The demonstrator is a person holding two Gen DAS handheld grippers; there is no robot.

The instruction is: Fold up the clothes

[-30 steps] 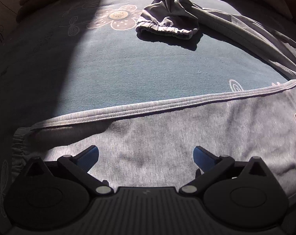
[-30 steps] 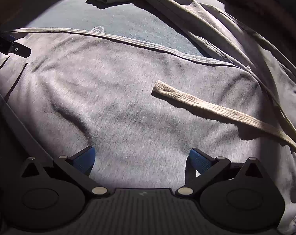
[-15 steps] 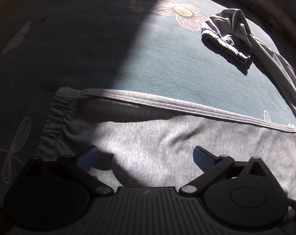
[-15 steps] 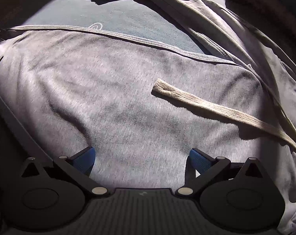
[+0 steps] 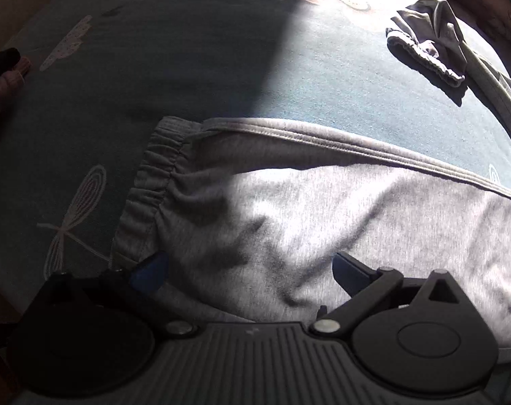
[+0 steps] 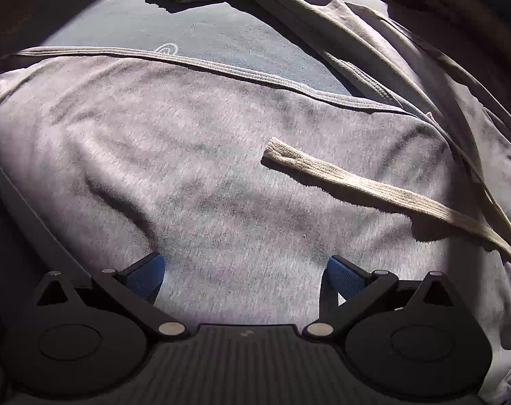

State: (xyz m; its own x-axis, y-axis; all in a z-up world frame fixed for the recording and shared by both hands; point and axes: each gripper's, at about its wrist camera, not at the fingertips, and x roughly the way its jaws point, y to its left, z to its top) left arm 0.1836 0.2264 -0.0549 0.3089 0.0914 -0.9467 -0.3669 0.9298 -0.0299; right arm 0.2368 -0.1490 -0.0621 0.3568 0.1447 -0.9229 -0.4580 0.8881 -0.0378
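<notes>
1. I am reading no brand, label or writing anywhere; the blue bedcover (image 5: 194,77) is showing only printed dragonflies and flowers.
2. The grey sweatpants (image 5: 323,222) are lying flat on the bedcover, one leg running across the left wrist view, its elastic cuff (image 5: 150,182) pointing left.
3. The drawstring (image 6: 356,182) is resting on the grey cloth.
4. My left gripper (image 5: 250,271) and right gripper (image 6: 243,271) are hovering spread wide over the cloth, pinching nothing.
</notes>
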